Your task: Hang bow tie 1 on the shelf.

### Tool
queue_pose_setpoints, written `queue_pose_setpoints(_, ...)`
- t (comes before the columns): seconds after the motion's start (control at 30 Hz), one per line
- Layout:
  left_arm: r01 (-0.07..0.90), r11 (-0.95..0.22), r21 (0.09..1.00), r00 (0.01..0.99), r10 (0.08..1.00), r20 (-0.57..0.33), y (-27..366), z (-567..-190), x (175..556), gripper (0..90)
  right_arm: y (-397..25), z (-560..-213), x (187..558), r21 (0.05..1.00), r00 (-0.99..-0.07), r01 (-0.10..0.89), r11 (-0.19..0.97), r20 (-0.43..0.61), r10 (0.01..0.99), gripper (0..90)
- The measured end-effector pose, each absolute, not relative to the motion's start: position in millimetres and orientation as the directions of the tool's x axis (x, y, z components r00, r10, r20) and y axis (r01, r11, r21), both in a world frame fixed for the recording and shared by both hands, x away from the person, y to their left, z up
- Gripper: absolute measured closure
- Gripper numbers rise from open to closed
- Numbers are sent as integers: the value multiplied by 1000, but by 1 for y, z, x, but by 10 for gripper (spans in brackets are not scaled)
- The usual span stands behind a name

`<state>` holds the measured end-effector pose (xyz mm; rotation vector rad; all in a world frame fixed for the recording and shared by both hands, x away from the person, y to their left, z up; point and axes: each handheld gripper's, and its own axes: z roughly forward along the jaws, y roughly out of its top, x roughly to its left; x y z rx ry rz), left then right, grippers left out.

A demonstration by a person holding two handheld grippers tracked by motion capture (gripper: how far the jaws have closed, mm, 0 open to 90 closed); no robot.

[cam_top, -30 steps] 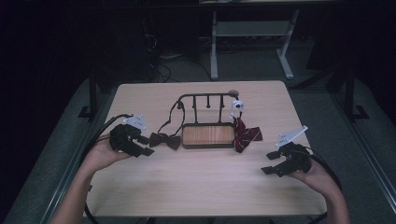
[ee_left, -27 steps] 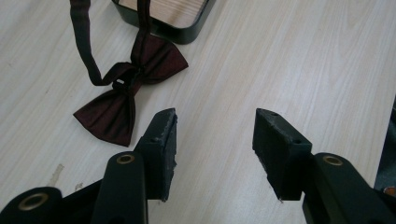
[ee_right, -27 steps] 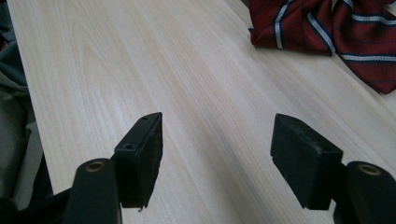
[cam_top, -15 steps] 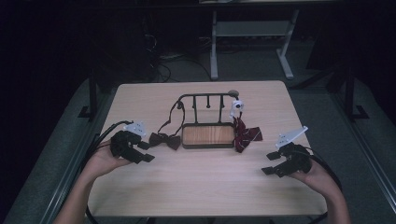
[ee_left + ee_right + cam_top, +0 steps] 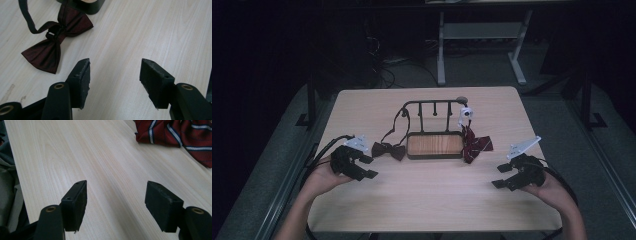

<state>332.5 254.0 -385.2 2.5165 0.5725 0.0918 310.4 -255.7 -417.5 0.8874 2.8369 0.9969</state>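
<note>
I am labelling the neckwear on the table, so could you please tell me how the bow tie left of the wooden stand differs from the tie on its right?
The plain dark maroon bow tie has no pattern; the red tie with white-and-navy stripes is striped. The bow tie lies flat and spread, with a dark strap running from its knot; the striped tie lies bunched in folds. Both rest on the pale wooden table, beside the stand, ungripped.
</note>
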Motion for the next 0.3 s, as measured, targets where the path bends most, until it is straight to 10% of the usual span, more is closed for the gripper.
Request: queue_pose_setpoints(0.3,382,-752,537,908,413,-68,250,-397,325,382,-255,-417,308,574,-838,511,640,164,521,337)
